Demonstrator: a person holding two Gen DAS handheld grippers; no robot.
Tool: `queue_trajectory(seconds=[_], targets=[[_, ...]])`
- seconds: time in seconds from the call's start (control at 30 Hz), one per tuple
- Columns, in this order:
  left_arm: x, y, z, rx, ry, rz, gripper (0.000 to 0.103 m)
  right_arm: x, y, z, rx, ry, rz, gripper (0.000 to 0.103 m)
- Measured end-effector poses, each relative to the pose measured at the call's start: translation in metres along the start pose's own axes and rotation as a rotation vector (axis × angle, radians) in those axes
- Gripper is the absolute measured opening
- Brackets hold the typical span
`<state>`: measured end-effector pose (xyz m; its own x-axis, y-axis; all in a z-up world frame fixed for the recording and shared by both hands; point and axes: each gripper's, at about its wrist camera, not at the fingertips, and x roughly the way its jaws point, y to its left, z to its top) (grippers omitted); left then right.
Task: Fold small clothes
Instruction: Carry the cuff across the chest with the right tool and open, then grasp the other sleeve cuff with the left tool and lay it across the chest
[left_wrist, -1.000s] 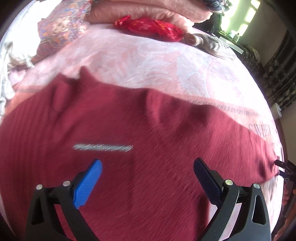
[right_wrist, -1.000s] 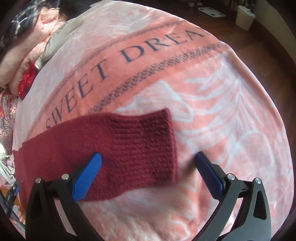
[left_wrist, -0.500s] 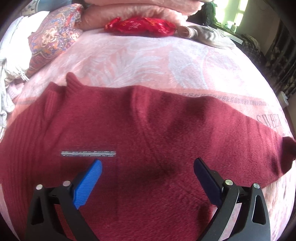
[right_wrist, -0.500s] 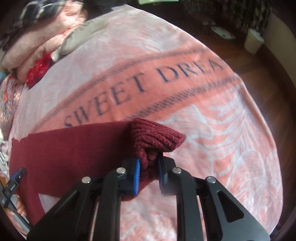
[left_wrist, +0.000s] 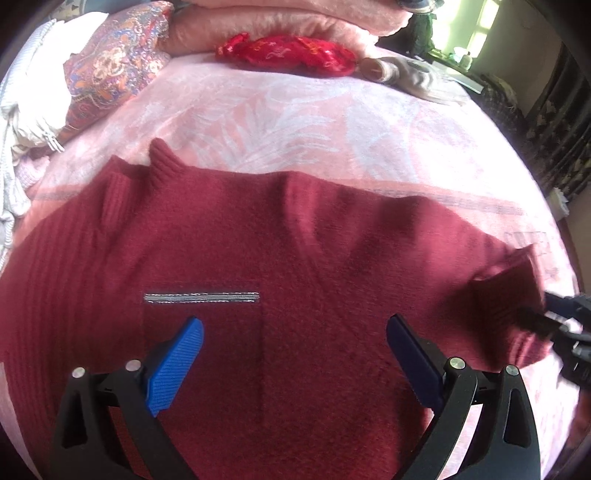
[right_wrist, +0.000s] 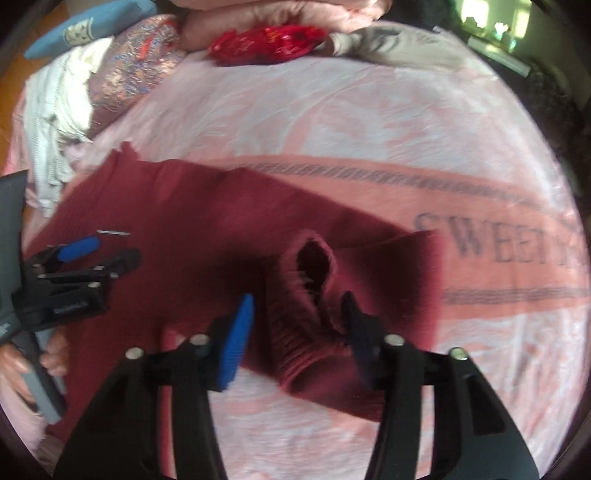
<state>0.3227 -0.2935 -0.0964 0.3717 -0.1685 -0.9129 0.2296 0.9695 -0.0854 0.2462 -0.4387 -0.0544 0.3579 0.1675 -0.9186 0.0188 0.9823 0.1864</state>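
A dark red knit sweater (left_wrist: 295, 240) lies spread on the pink blanket, with a short silver stripe (left_wrist: 201, 297) on its chest. My left gripper (left_wrist: 295, 325) hovers open over the sweater's body, nothing between its fingers; the right wrist view shows it at the left (right_wrist: 112, 249). The right sleeve is folded back toward the body. Its ribbed cuff (right_wrist: 295, 339) sits bunched between the jaws of my right gripper (right_wrist: 298, 299). Those jaws are opening and the pads stand off the cuff. In the left wrist view the right gripper (left_wrist: 535, 306) is at the far right by the sleeve end.
The pink blanket (right_wrist: 369, 110) carries "SWEET" lettering (right_wrist: 480, 243). Along the far edge lie a red cloth (left_wrist: 288, 50), a patterned pillow (left_wrist: 110, 70), white garments (left_wrist: 26, 110), a grey garment (right_wrist: 399, 48) and folded pink bedding (left_wrist: 295, 14). A hand (right_wrist: 51, 354) holds the left gripper's handle.
The right gripper shut on the sleeve cuff, carried it left so the sleeve folded toward the body, then parted its jaws. The left gripper stayed open over the sweater.
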Motion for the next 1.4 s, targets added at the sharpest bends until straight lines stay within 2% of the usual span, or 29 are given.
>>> queue_trajectory(seconds=[0.1, 0.2, 0.23, 0.3, 0.33, 0.4, 0.47, 0.7, 0.73, 0.8, 0.83, 0.9, 0.93, 0.97, 1.0, 1.1, 1.23, 1.4], targets=[[-0.006, -0.017, -0.003, 0.017, -0.004, -0.068, 0.099, -0.023, -0.014, -0.006, 0.052, -0.043, 0.057, 0.05], [-0.009, -0.049, -0.008, 0.051, 0.02, -0.176, 0.099, -0.056, -0.044, -0.016, 0.143, -0.113, 0.161, 0.053], [-0.01, -0.059, -0.01, 0.065, 0.026, -0.205, 0.099, -0.062, -0.053, -0.018, 0.156, -0.122, 0.162, 0.053], [-0.007, -0.081, -0.011, 0.102, 0.051, -0.256, 0.099, -0.072, -0.069, -0.022, 0.161, -0.14, 0.093, 0.053], [-0.003, -0.094, -0.011, 0.117, 0.077, -0.261, 0.099, -0.075, -0.078, -0.028, 0.172, -0.143, 0.063, 0.054], [0.005, -0.109, -0.01, 0.127, 0.113, -0.257, 0.099, -0.075, -0.093, -0.039, 0.198, -0.134, 0.08, 0.054], [0.014, -0.117, -0.014, 0.111, 0.157, -0.209, 0.099, -0.074, -0.106, -0.049, 0.213, -0.127, 0.08, 0.054], [0.017, -0.128, -0.024, 0.114, 0.158, -0.15, 0.099, -0.079, -0.132, -0.069, 0.256, -0.144, 0.128, 0.054], [0.022, -0.133, -0.024, 0.122, 0.158, -0.146, 0.096, -0.078, -0.133, -0.071, 0.258, -0.142, 0.136, 0.054], [0.026, -0.144, -0.025, 0.137, 0.147, -0.122, 0.081, -0.076, -0.131, -0.073, 0.25, -0.137, 0.14, 0.055], [0.027, -0.15, -0.026, 0.148, 0.133, -0.084, 0.076, -0.076, -0.13, -0.075, 0.242, -0.133, 0.138, 0.055], [0.023, -0.153, -0.025, 0.162, 0.114, -0.077, 0.049, -0.076, -0.131, -0.078, 0.24, -0.132, 0.135, 0.057], [0.02, -0.154, -0.025, 0.166, 0.108, -0.082, 0.04, -0.076, -0.132, -0.079, 0.247, -0.131, 0.137, 0.057], [0.017, -0.154, -0.025, 0.156, 0.111, -0.111, 0.024, -0.076, -0.133, -0.079, 0.253, -0.132, 0.14, 0.057], [0.013, -0.152, -0.024, 0.135, 0.116, -0.141, 0.019, -0.076, -0.134, -0.08, 0.258, -0.134, 0.142, 0.058], [-0.002, -0.145, -0.023, 0.099, 0.08, -0.162, 0.016, -0.077, -0.137, -0.078, 0.279, -0.137, 0.154, 0.059], [-0.041, -0.119, -0.017, 0.07, -0.024, -0.191, 0.016, -0.075, -0.129, -0.073, 0.269, -0.13, 0.158, 0.06], [-0.076, -0.041, -0.008, 0.02, -0.118, -0.144, 0.016, -0.059, -0.106, -0.058, 0.235, -0.101, 0.177, 0.061]])
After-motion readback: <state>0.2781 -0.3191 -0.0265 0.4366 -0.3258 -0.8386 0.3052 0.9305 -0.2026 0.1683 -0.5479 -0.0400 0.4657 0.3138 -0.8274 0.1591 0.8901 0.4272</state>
